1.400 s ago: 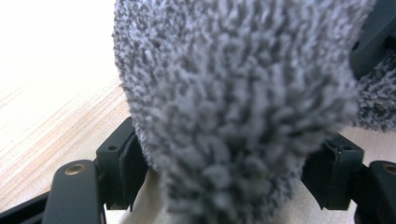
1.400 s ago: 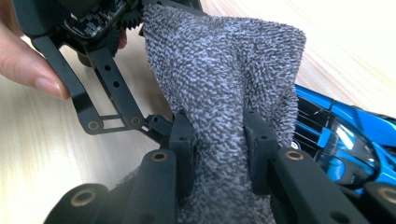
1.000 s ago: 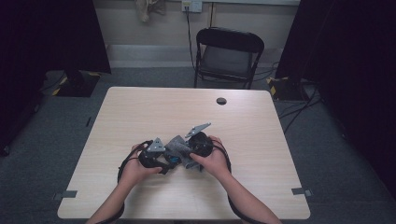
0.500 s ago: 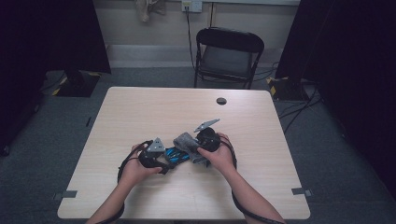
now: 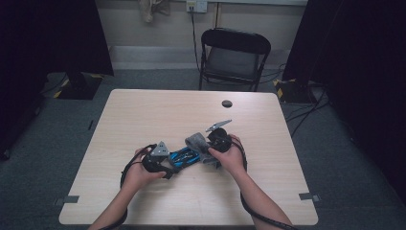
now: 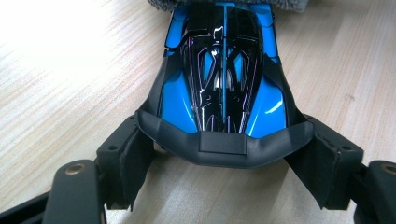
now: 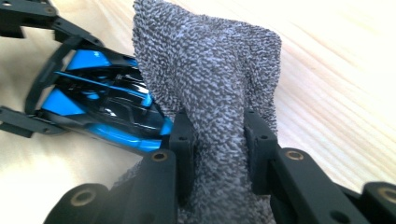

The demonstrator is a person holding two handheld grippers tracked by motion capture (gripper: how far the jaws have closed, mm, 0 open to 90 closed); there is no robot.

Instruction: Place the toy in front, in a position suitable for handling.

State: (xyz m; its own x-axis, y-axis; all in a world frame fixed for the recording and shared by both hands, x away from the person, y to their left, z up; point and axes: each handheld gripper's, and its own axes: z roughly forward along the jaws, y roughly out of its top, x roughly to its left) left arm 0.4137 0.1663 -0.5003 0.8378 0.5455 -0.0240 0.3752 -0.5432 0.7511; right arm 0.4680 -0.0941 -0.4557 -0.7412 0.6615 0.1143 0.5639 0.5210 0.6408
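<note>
Glossy blue toy car [image 6: 223, 79], nubby grey cloth [image 7: 210, 84]

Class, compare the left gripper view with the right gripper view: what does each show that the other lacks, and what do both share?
Left gripper view: the toy car's dark end bar between the left claw's pads, which grip its sides.

Right gripper view: the right claw shut on a bunched grey cloth, its weave close up.

Shared: the blue and black car, the left claw holding it, the cloth at the car's far end, and the light wooden table.
</note>
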